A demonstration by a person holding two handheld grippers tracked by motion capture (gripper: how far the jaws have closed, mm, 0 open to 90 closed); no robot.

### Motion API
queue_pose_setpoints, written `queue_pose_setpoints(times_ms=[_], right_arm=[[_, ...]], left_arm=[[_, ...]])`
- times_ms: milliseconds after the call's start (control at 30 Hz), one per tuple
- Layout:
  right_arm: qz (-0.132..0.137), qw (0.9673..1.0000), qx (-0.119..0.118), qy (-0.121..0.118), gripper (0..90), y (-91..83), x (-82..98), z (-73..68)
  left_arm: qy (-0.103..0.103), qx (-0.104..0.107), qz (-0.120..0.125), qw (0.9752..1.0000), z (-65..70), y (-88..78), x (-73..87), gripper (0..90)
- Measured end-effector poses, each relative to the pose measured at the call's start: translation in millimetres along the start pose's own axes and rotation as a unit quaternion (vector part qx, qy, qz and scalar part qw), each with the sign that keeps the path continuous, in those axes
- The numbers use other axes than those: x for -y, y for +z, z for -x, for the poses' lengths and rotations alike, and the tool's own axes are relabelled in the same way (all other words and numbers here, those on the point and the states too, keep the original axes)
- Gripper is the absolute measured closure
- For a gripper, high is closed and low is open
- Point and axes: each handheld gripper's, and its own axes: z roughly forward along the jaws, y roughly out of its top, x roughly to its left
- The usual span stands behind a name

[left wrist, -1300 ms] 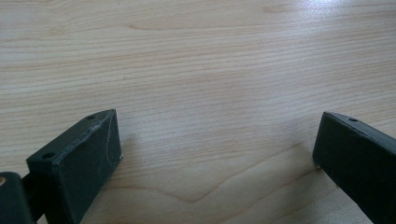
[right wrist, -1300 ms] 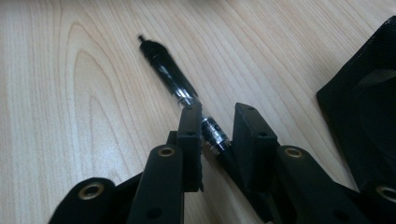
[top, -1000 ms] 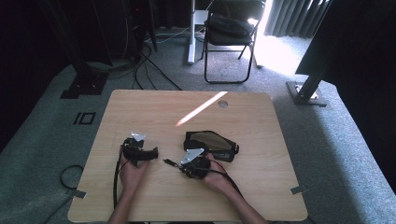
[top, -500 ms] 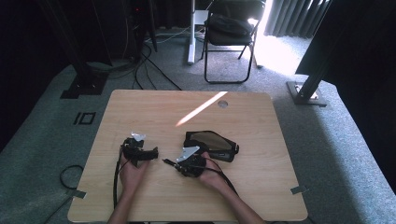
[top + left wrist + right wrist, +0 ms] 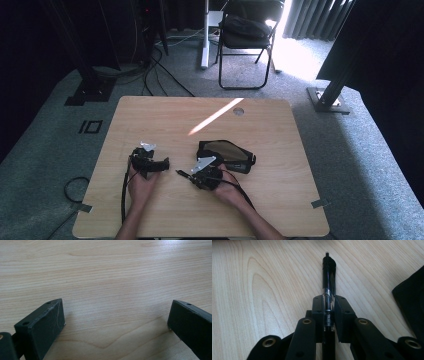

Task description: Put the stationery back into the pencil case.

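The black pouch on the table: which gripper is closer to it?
Right. The right gripper sits just in front of the black pouch, clamping a black pen. The left gripper rests further left, open.

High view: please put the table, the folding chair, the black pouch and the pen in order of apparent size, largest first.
1. table
2. folding chair, though it stands farther from the camera, so it looks smaller than it is
3. black pouch
4. pen, a thin stick held in the right gripper
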Motion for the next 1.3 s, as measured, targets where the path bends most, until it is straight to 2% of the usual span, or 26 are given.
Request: queue_pose_setpoints(times_ms=[1300], right_arm=[[0.046, 0.9988, 0.012, -0.009, 79.7, -37.7, -6.4, -3.1]], left_arm=[[0.000, 0.000, 0.000, 1.0000, 0.0, 0.0, 0.0, 1.3]])
